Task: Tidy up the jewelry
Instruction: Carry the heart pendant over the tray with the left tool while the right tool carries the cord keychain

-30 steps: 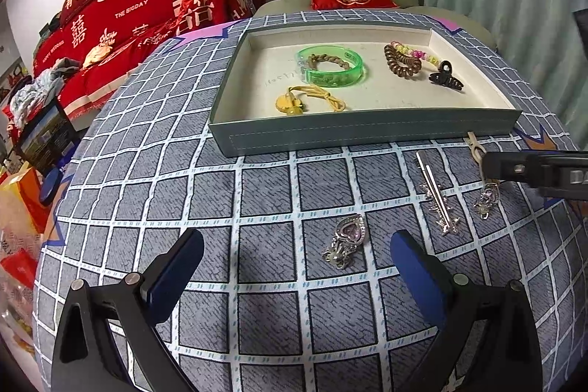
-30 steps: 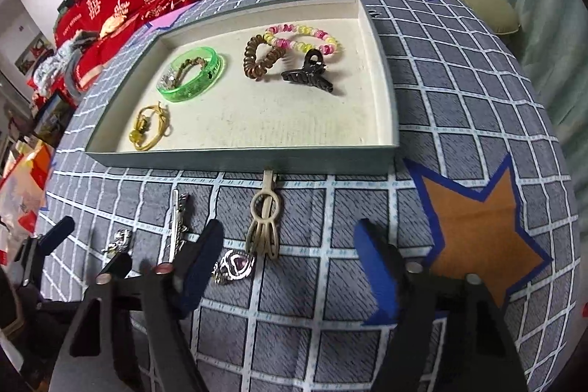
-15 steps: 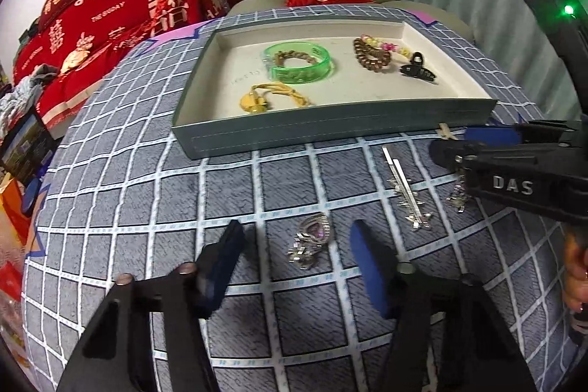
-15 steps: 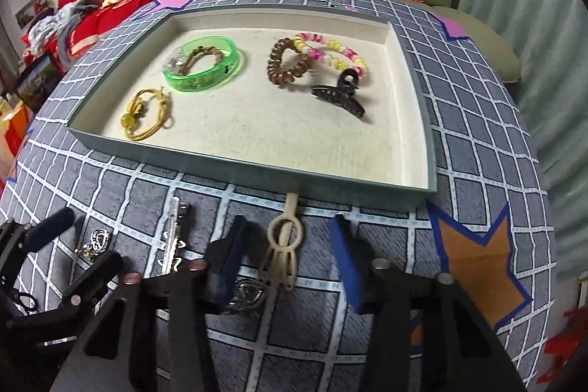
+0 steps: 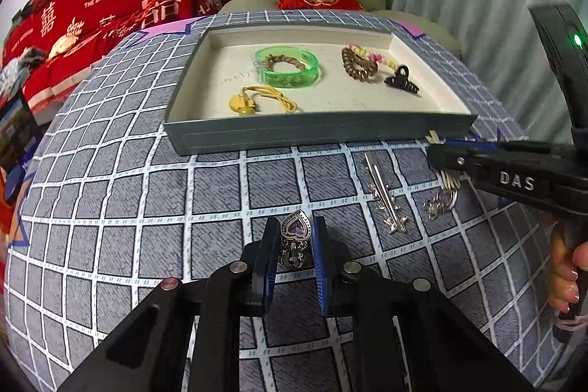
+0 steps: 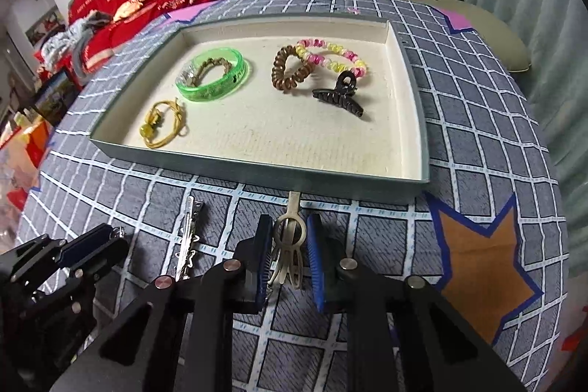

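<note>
Both sets of fingers closing on jewelry in front of the tray.

On the checked counter (image 5: 110, 193) the grey tray (image 6: 257, 173) already keeps a green bangle (image 6: 215, 79), coil ties and a black claw clip (image 6: 338, 96); a long silver hair clip (image 5: 384, 197) lies loose on the cloth between my two hands. My right fingers (image 6: 288, 247) are closing around the beige hair clip (image 6: 290, 234), which lies just before the tray's near wall; it looks like light, stiff plastic, springy at the prongs, so I judge the ring end the safest hold. My left fingers (image 5: 296, 245) are closing around the heart-stone brooch (image 5: 296, 230), pads at its sides; small, hard metal, probably slippery and dangly below, best pinched across the heart body.
</note>
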### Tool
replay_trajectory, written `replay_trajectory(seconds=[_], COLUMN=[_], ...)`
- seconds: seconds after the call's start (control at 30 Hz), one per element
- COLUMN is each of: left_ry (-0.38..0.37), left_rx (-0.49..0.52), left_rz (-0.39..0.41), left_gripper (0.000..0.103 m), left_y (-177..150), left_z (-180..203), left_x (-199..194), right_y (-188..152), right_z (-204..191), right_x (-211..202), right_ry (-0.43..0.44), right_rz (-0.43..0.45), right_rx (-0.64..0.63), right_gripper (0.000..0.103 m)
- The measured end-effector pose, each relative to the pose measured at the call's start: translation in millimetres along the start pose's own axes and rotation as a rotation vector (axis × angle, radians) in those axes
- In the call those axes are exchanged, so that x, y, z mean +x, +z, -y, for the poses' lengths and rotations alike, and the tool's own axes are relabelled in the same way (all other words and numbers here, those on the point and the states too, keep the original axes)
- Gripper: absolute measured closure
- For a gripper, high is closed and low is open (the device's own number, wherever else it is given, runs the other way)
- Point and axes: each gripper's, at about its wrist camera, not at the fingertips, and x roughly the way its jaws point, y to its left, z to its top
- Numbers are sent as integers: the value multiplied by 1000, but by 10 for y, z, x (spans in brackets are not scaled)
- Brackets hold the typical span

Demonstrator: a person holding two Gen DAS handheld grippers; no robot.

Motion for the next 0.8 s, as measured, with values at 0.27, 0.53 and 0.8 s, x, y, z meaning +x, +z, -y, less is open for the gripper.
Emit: replay_trajectory(seconds=[0.27, 0.53, 0.8], left_ry=[14, 15, 26], left_rx=[-10, -10, -7], left_rz=[17, 42, 81], left_gripper=[76, 76, 76], left_y=[-20, 27, 139], left_z=[-53, -31, -19], left_x=[-111, -218, -362], right_y=[-37, -76, -44], right_z=[134, 249, 358], right_x=[-227, -401, -504], right_ry=[74, 109, 140], right_rz=[40, 59, 73], right_rx=[42, 66, 97], right_gripper=[82, 82, 82])
